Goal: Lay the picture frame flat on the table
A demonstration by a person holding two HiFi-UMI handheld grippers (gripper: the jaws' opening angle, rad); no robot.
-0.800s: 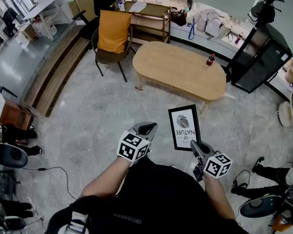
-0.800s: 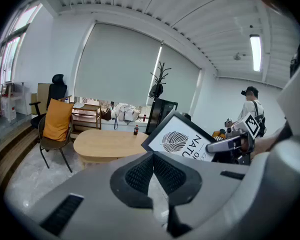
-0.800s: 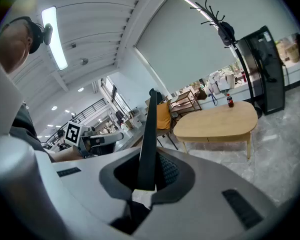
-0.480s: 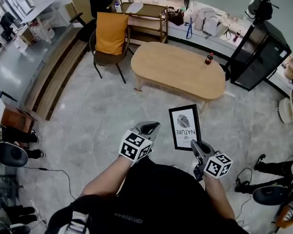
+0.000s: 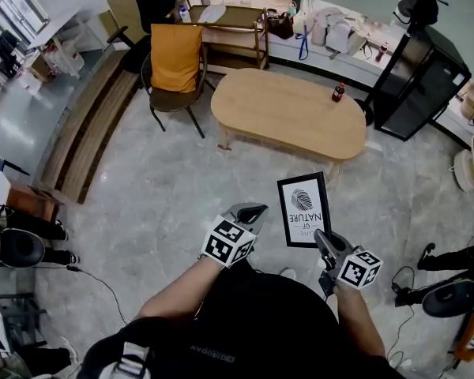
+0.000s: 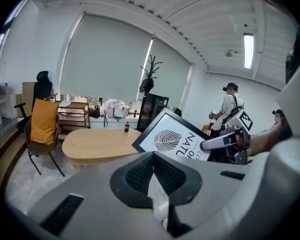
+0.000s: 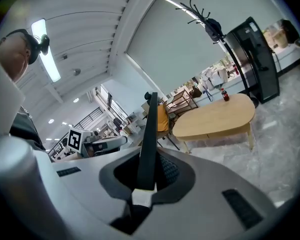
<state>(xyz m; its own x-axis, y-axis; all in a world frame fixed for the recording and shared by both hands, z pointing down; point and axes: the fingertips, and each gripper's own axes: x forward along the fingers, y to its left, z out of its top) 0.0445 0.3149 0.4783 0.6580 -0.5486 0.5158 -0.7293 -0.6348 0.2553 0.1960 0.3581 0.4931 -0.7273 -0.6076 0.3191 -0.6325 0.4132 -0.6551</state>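
**Picture frame** [image 5: 304, 209]: black border, white print with a leaf motif and lettering. It is held upright in the air over the grey floor [image 5: 166, 188], short of the bench's near edge and not yet above it. It faces the left gripper.

**Right gripper** [image 5: 325, 242]: its jaws pinch the frame's lower edge, and the frame is seen edge-on between them.

**Left gripper** [image 5: 251, 210]: its jaws are pressed together with nothing between them. It sits beside the frame and apart from it.

**Bench** [image 5: 284, 113]: an oval wooden top. Its only load is a dark soft-drink bottle [image 5: 338, 92] near the far right edge.

**Risks, as judged:**
- The grip is narrow and on one edge only, so the frame may pivot or slip as it is tipped flat.
- A drop would land it glass-first on the stone floor or on the bench rim.
- Lowering it towards the right end could knock the bottle over.

**Containers:**
- A wooden shelf unit [image 5: 225, 30] behind the bench carries a small bottle and papers.
- A black cabinet [image 5: 415, 85] stands closed, and its contents cannot be made out.
- None of these serves the task.
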